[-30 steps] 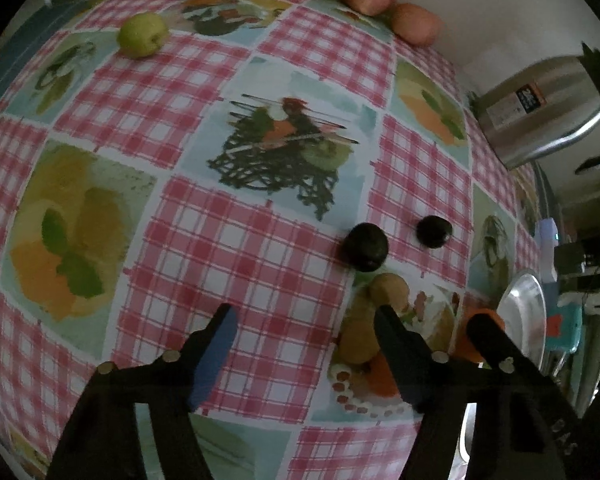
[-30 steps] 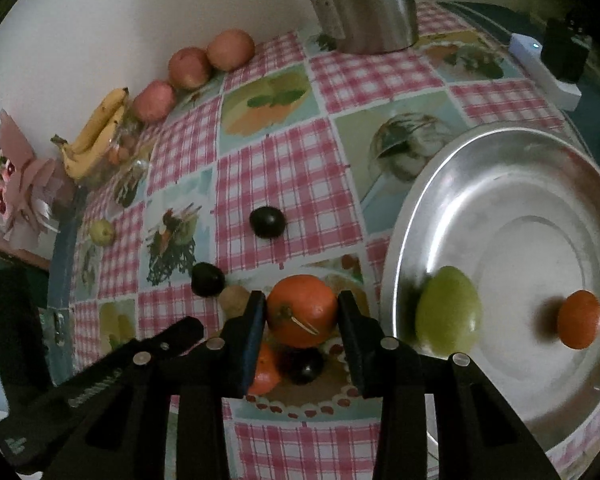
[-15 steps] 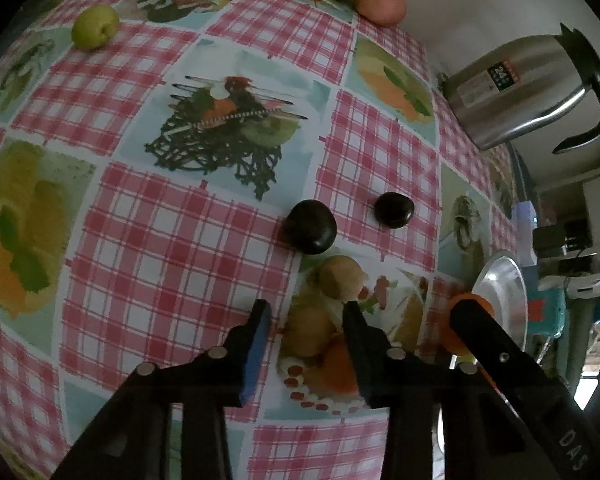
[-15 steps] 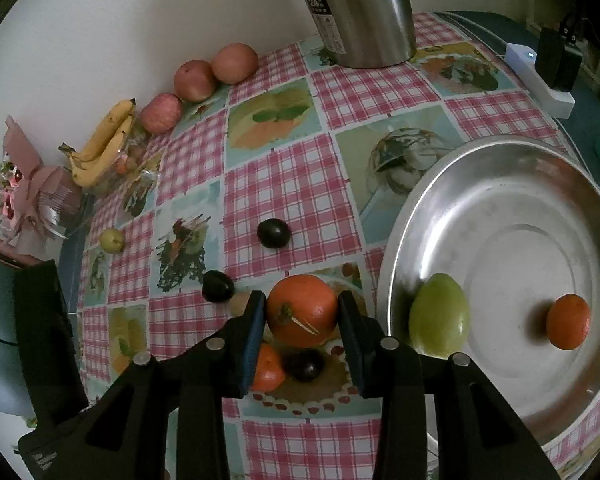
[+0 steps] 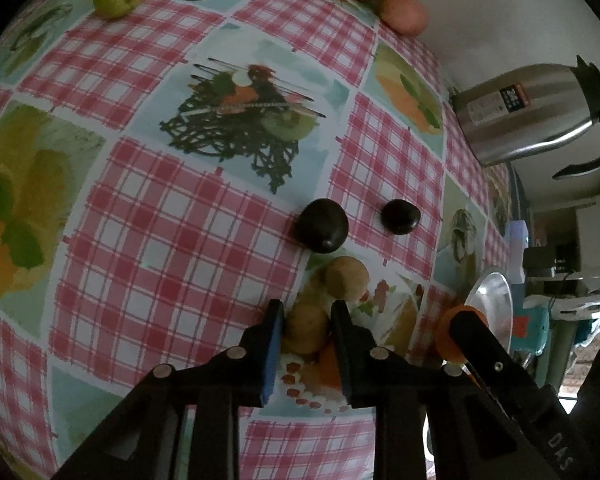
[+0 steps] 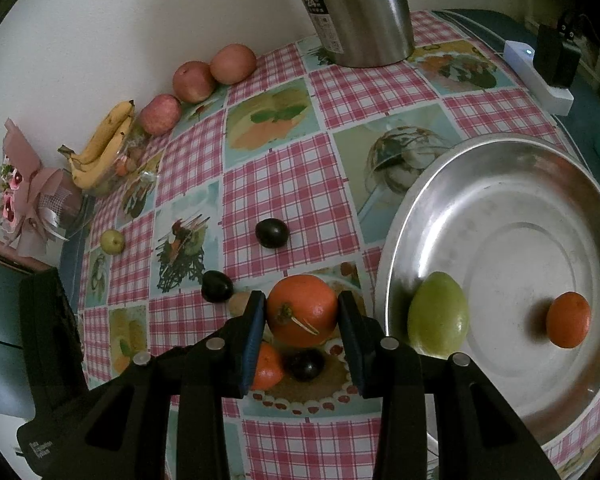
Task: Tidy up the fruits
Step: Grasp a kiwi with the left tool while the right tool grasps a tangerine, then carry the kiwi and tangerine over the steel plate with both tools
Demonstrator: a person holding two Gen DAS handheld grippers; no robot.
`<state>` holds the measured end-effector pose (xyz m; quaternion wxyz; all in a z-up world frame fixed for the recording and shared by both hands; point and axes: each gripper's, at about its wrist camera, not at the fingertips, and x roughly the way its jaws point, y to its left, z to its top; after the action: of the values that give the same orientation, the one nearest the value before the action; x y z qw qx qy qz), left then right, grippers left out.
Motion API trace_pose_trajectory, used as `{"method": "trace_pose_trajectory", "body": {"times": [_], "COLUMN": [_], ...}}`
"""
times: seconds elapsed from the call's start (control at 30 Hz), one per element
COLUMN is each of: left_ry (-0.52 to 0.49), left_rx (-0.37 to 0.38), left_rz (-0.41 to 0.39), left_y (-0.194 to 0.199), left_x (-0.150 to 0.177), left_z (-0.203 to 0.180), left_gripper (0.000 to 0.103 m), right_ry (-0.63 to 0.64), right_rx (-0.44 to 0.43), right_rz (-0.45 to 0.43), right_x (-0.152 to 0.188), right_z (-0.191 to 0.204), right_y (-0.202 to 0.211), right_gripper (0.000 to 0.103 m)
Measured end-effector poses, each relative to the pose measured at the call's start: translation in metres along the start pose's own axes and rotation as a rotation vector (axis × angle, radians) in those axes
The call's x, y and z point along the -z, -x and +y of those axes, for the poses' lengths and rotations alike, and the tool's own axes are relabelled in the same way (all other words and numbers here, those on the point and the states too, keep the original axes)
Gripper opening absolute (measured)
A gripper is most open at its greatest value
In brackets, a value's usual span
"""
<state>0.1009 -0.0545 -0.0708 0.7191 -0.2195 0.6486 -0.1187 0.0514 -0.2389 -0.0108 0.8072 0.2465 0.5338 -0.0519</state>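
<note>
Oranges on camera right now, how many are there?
3: a big orange held in the right tongs, a small orange on the cloth under them, and another in the metal tray. Others may be hidden.

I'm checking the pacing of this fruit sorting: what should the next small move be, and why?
Probably lift both hands. The left gripper is shut on a brown fruit, the right gripper on an orange, and the metal tray beside them already holds two fruits.

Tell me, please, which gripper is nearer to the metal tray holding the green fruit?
Right. The right gripper, shut on an orange, sits just beside the metal tray. The left gripper, shut on a small brown fruit, is farther along the cloth.
</note>
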Motion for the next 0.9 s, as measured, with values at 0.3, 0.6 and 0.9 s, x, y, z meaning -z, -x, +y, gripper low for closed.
{"method": "trace_pose_trajectory", "body": {"times": [0.3, 0.6, 0.9], "left_ry": [0.031, 0.036, -0.032], "left_rx": [-0.06, -0.115, -0.124], "left_rz": [-0.068, -0.183, -0.269], "left_y": [0.019, 0.052, 0.07], "left_x": [-0.007, -0.014, -0.013], "left_z": [0.014, 0.025, -0.002], "left_gripper": [0.026, 0.026, 0.026], "right_ry": [-0.006, -0.012, -0.027], "right_rx": [0.007, 0.008, 0.041], "right_rz": [0.012, 0.008, -0.015], "right_x": [0.001, 0.001, -0.001], "right_z": [-0.003, -0.005, -0.011], "right_y": [-0.002, -0.001, 0.009], "right_gripper": [0.038, 0.038, 0.038]}}
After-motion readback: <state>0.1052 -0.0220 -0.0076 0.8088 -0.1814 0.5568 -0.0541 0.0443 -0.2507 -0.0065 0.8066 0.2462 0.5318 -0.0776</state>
